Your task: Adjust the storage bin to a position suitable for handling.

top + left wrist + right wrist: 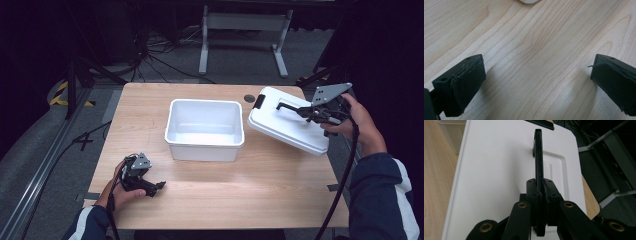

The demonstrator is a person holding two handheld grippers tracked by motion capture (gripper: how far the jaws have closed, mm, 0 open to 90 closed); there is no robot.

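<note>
An open white plastic box [204, 129] stands in the middle of the wooden table [260, 185]. Its white lid [285, 125] hangs tilted at the right, lifted off the table beside the box. My right gripper [311, 111] is shut on the lid's black handle [538, 152], which stands up thin between the jaws above the lid's white top [496, 170]. My left gripper [156, 187] rests near the table's front left corner, open, with bare wood between its pads [469, 82].
A black latch [259, 101] sits on the lid's far edge. A round cable hole [249, 98] lies in the table behind the box. A white stand [245, 30] and cables are on the floor beyond the table.
</note>
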